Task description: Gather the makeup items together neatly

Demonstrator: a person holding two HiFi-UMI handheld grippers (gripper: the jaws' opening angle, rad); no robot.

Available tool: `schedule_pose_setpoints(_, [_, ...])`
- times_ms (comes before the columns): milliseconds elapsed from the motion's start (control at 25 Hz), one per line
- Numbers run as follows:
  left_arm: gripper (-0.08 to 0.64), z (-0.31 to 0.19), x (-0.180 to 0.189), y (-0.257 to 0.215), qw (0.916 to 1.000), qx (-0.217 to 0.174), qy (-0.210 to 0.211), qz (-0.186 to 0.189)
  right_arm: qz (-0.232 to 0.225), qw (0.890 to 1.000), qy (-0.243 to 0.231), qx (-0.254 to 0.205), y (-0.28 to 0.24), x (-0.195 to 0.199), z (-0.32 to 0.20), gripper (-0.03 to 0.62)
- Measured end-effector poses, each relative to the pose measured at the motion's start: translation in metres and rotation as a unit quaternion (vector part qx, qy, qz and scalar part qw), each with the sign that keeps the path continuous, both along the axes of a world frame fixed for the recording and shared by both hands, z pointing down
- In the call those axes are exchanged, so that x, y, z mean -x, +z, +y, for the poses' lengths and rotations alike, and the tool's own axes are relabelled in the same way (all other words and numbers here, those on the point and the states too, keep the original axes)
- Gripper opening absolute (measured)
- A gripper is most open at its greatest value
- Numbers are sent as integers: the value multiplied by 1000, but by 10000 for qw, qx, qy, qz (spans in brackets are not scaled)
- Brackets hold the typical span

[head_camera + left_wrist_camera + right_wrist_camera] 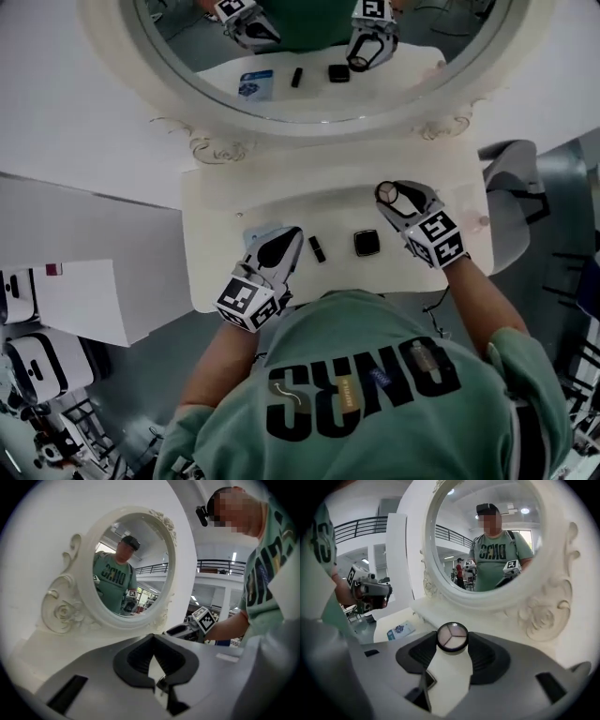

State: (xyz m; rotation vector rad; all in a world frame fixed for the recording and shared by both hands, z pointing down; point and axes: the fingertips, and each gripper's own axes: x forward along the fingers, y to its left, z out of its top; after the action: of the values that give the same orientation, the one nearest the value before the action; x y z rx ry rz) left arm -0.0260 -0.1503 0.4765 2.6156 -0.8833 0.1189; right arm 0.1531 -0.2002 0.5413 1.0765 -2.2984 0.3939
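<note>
Your right gripper (392, 197) has its jaws spread wide and pinching a small round eyeshadow pot (452, 636) by its sides. It holds the pot above the back right of the bench (281, 202), in front of the mirror (211, 145). Your left gripper (153, 639) has its jaws pressed together with nothing between them, and it sits at the front left of the bench.

The other makeup lies in a loose row along the front. A blue packet (255, 234) is just beside the left jaws, a short black tube (318, 248) is near the middle, and a square black case (367, 243) is to its right.

You look to be mid-carry, bringing the stray pot in to join that row. Next, you'd bring it down and towards you, beside the square case. Set it flat on the bench, near the case but not knocking it, before you let the jaws part. The pot is small and smooth-sided, so keep it level until it rests.
</note>
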Motion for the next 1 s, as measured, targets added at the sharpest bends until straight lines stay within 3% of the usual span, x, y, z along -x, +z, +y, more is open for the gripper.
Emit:
schedule_pose_setpoints(200, [9,1,-94,4,9976,73,695,23,209,9990,283,290,52,-80,57,204])
schedule_pose_setpoints(440, [9,11,-162,18,9922,237,1223,-92,493,9964,34,691,125,-107,106,204])
schedule_pose_setpoints(720, [9,20,-177,35,9908,400,1278,-216,737,9922,-159,997,173,-116,120,209])
schedule_pose_setpoints(880, [9,22,-171,39,9913,447,1221,-216,462,9938,-124,1007,168,-112,119,253])
schedule_pose_setpoints(1000, [9,20,-164,34,9923,398,1157,-185,125,9972,109,727,136,-113,103,256])
